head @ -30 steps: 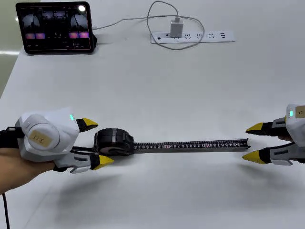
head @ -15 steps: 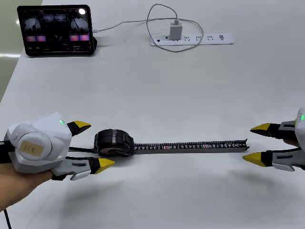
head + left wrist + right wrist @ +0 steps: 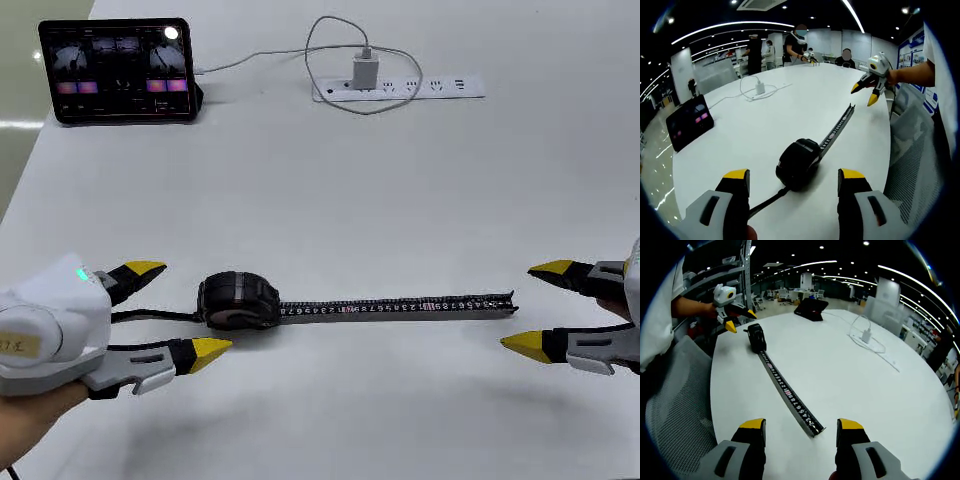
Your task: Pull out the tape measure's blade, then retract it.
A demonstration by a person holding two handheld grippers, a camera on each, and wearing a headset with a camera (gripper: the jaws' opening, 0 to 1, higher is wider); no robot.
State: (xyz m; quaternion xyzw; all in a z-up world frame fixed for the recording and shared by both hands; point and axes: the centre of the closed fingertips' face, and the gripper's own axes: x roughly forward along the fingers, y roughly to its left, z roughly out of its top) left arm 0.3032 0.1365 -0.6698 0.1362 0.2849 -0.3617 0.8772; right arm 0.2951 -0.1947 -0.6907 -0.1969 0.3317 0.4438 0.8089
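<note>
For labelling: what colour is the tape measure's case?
Black tape measure case, best seen in the head view.

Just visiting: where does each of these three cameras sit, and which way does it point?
Head view: on the headset, looking down; left gripper, right gripper and a hand show.
Left gripper view: on that gripper, looking along its jaws at the tape measure.
Right gripper view: on that gripper, looking along its jaws down the blade.
The two face each other; each shows the other gripper.

Bright overhead light, sharp focus, fisheye-warped edges.
</note>
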